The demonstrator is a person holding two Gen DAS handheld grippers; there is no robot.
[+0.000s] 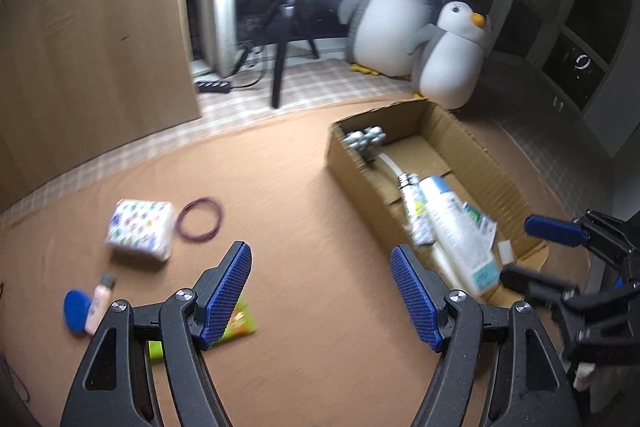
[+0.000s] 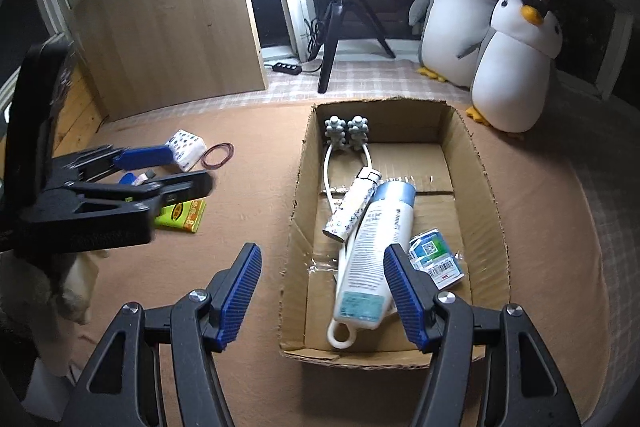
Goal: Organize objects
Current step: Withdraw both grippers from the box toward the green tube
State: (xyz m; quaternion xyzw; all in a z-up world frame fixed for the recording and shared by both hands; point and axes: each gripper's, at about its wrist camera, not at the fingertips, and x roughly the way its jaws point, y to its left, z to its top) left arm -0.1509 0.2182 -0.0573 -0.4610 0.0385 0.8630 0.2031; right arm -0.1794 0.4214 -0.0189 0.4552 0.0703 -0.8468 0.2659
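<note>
- Cardboard box (image 2: 476,163) sits open-topped on the tan cloth (image 2: 240,227), right of centre.
- Inside: large white tube (image 2: 372,251) lying lengthwise, a smaller patterned tube (image 2: 352,207) leaning across it, a grey-headed roller massager (image 2: 346,133) at the far end, a small green-blue carton (image 2: 434,255) by the right wall.
- Outside, on the cloth to the left: tissue pack (image 1: 140,229), rubber-band ring (image 1: 200,219), pink bottle (image 1: 98,303), blue puff (image 1: 76,311), green-yellow packet (image 2: 182,215).
- Right gripper (image 2: 322,289): fingers wide apart, empty, above the box's near end.
- Left gripper (image 1: 320,295): fingers wide apart, empty, over bare cloth, partly covering the packet.
- Two plush penguins (image 2: 516,67) and a ring-light tripod (image 2: 332,39) stand beyond the box.
</note>
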